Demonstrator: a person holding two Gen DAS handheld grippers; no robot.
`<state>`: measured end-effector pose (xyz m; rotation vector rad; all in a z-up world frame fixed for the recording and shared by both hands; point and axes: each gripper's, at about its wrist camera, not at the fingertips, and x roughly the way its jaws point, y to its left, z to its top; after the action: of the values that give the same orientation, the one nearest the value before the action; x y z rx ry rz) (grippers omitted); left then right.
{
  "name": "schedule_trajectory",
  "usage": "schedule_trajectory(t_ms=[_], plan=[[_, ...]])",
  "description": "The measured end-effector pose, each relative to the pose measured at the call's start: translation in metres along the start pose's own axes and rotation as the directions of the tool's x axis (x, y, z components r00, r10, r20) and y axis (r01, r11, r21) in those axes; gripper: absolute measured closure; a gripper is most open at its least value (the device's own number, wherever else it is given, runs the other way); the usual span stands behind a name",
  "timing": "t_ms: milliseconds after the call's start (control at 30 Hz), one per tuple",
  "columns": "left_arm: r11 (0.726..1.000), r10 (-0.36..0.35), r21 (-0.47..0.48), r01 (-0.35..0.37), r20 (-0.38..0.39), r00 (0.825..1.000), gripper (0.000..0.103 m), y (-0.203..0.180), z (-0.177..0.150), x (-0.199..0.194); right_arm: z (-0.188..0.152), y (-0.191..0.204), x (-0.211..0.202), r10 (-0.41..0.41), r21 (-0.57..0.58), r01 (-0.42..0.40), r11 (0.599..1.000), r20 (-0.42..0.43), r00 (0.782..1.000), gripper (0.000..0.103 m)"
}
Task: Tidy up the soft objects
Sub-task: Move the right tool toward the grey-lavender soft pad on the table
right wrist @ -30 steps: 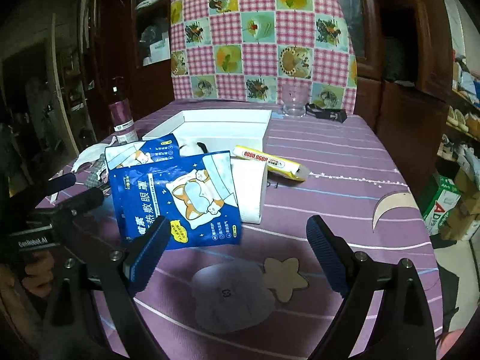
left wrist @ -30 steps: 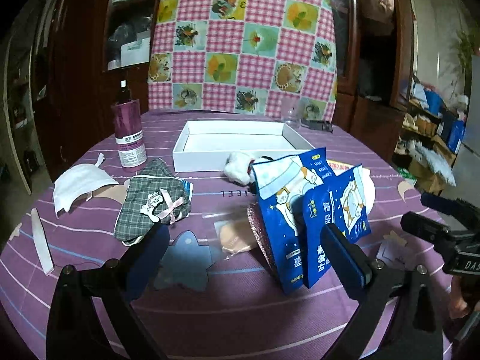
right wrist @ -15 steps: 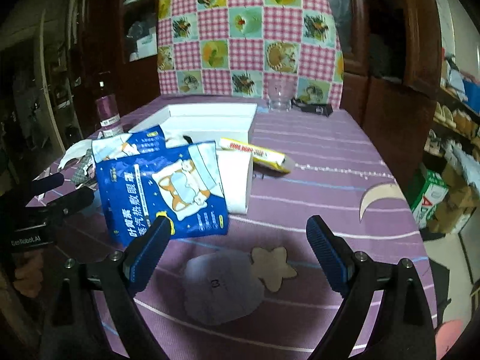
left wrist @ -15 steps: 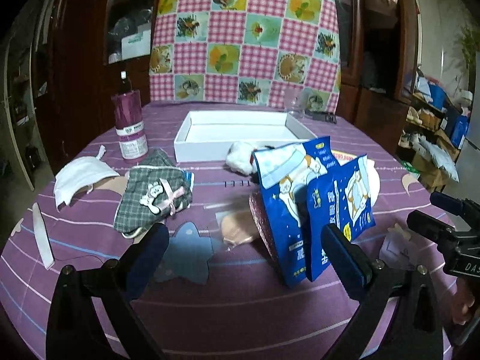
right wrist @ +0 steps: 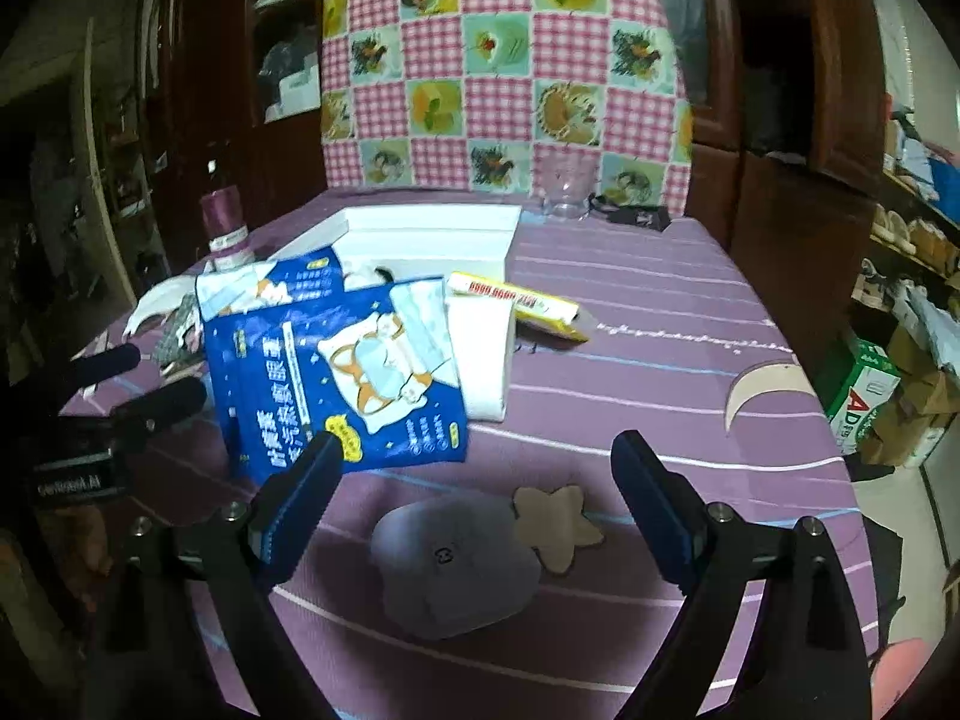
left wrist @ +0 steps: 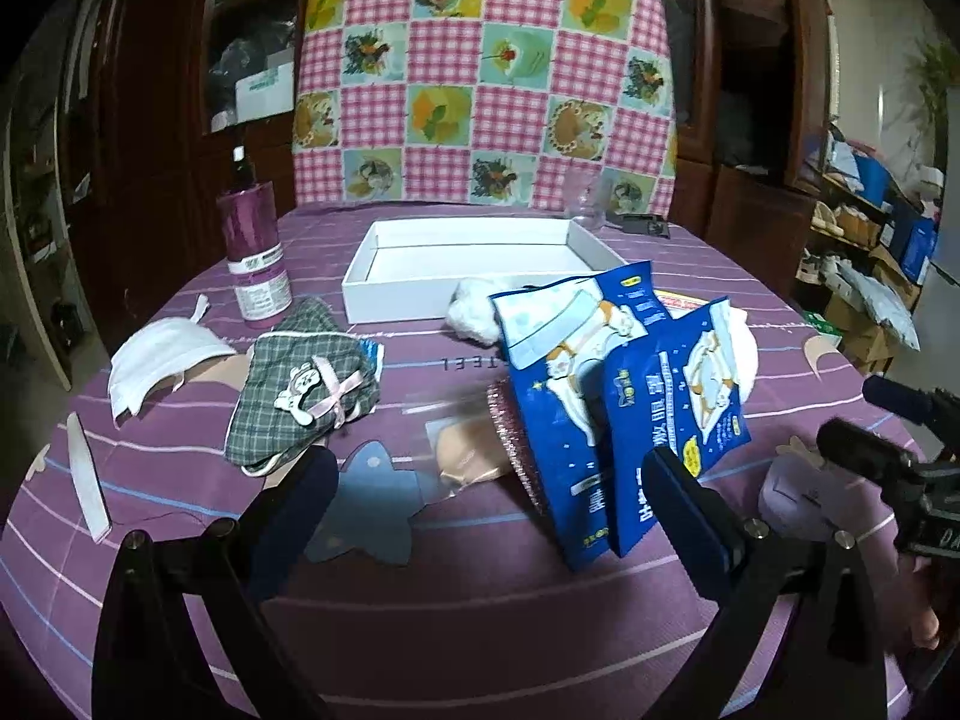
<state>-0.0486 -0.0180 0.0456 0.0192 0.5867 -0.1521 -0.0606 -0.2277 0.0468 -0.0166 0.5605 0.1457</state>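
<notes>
We hover our left gripper [left wrist: 489, 498], spread and empty, over the desk [left wrist: 480, 612], near the plaid pouch [left wrist: 306, 390]; blue packets [right wrist: 342, 372] lean before the white box [left wrist: 474, 264]; our right gripper [right wrist: 474, 480] gapes too, ready to collect.

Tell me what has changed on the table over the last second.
Little. Both tools pulled back slightly, so the table looks a bit farther off. The left tool and right tool are still open and empty. The blue packets, plaid pouch, white box and purple bottle stayed put.
</notes>
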Motion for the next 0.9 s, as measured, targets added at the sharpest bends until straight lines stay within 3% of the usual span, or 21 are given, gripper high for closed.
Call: schedule_trajectory(t_ms=[200,433,900], plan=[[1.000,0.007,0.000,-0.007,0.000,1.000,0.001,-0.001,0.002,-0.001,0.001,-0.009,0.007,0.029,0.061,-0.026,0.998,-0.056,0.998,0.012],[1.000,0.005,-0.004,-0.005,0.003,1.000,0.001,-0.001,0.002,-0.001,-0.002,0.001,0.013,0.025,0.018,-0.023,1.000,-0.090,0.996,0.014],[0.997,-0.080,0.012,0.081,-0.032,0.996,0.001,-0.006,0.001,0.001,-0.007,0.004,0.021,0.025,-0.009,-0.027,1.000,-0.144,0.989,0.018]])
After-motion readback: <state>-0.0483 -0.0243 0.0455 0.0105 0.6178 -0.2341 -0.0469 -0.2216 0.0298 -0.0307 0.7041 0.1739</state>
